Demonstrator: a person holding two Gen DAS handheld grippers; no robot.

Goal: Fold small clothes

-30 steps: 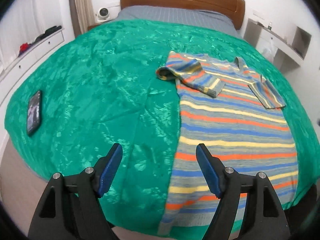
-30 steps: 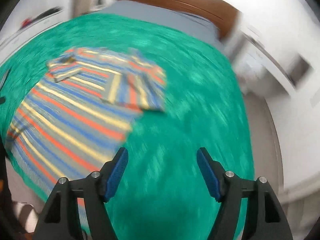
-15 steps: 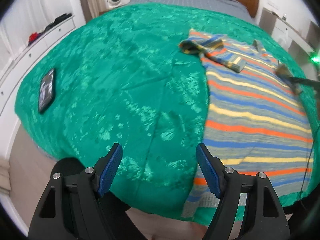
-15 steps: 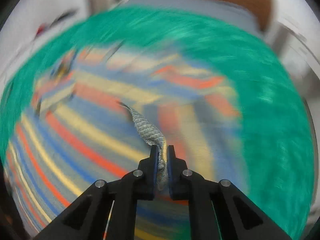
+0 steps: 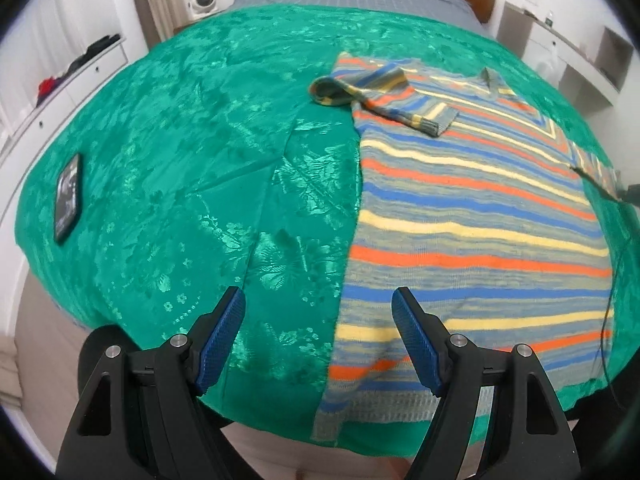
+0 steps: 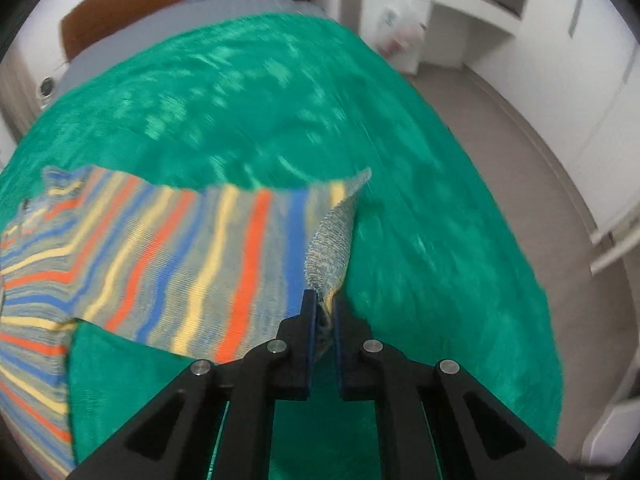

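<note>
The striped sweater [image 5: 472, 216] lies flat on the green bedspread [image 5: 200, 160] toward the bed's right side, its left sleeve [image 5: 384, 100] folded across the chest and its right sleeve [image 6: 224, 264] drawn out sideways. The right gripper [image 6: 322, 308] has its jaws pressed together, pinching the grey cuff [image 6: 332, 256], while the left gripper [image 5: 318, 332] hovers above the hem's left corner, jaws spread and empty. With only a thin edge of knit pinched, I judge a quick pull could slip the cuff free or drag the body askew
</note>
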